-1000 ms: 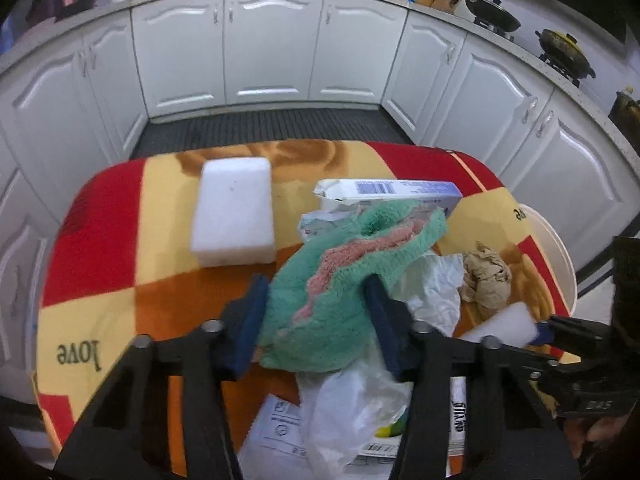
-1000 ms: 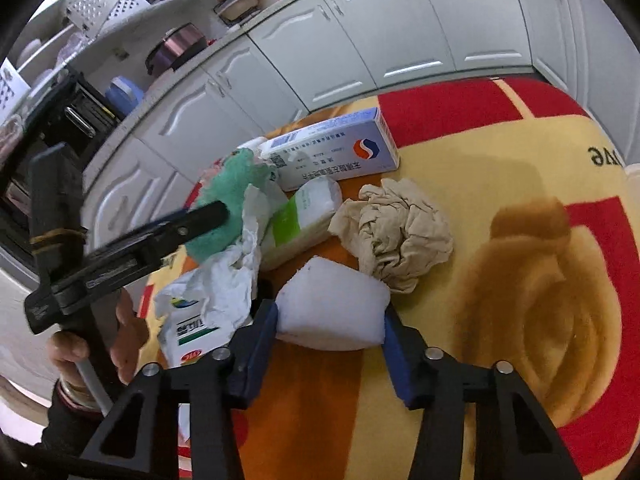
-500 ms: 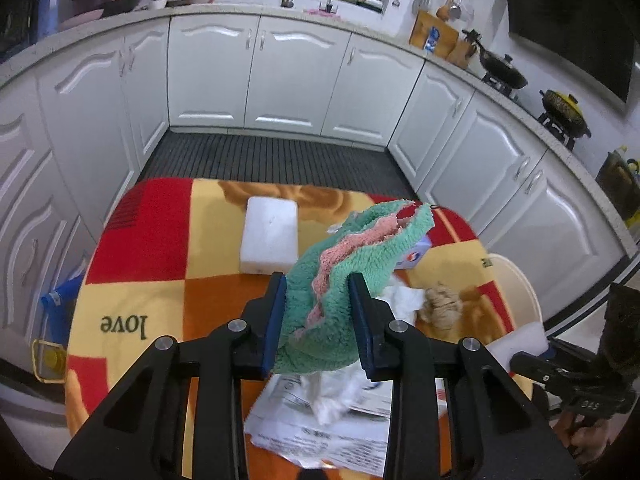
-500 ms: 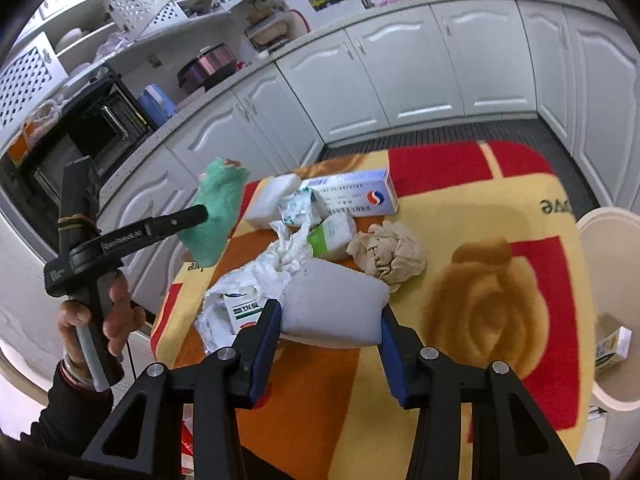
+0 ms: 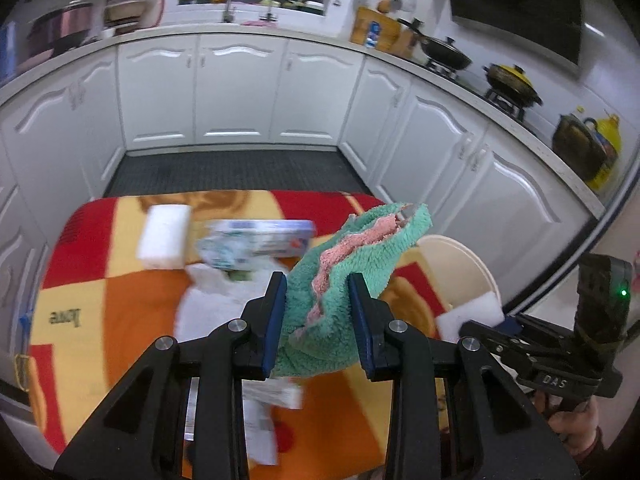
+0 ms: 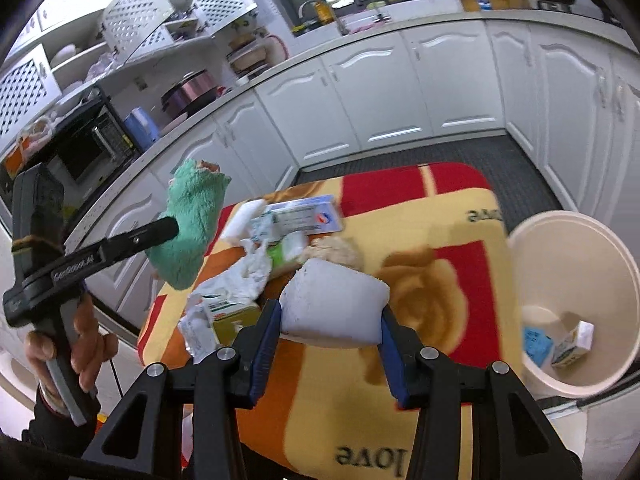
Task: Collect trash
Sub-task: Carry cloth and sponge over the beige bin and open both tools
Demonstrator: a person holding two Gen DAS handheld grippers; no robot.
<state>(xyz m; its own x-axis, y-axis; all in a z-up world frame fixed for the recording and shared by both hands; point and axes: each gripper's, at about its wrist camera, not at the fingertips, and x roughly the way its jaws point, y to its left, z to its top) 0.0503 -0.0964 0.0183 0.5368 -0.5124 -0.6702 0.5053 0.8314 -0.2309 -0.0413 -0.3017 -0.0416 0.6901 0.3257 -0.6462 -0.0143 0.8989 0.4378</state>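
While I hold both tools up over the table (image 6: 460,208), my left gripper (image 5: 316,312) is clamped on a green cloth (image 5: 352,272) with a pink inner side, its fingers closed partway against the bunched fabric. My right gripper (image 6: 330,316) pinches a white foam block (image 6: 334,304) between its blue pads (image 6: 266,340), spread about as wide as the block. Both loads hang clear above the tabletop.

A blanket (image 5: 104,308) in red, yellow and orange squares, printed with the word "love", covers the tabletop. On it, toward the far edge, lies a second white block (image 5: 164,236), and beside that a long blue-and-white box (image 6: 304,218). Nearer the middle sits a heap of crumpled white tissue (image 6: 244,276), a green-and-white packet (image 6: 286,250), a brown paper wad (image 6: 334,250) and a small carton (image 6: 228,312). Printed papers (image 5: 260,420) lie by the near edge, blurred.

Just off the table's right edge stands a cream bin (image 6: 576,304), with small cartons (image 6: 556,344) at its bottom.

White cabinets (image 5: 236,92) curve around the room under a pale counter, with a dark ribbed floor (image 5: 232,172) between them and the table. Pans (image 5: 444,54) sit on a stove at the right.
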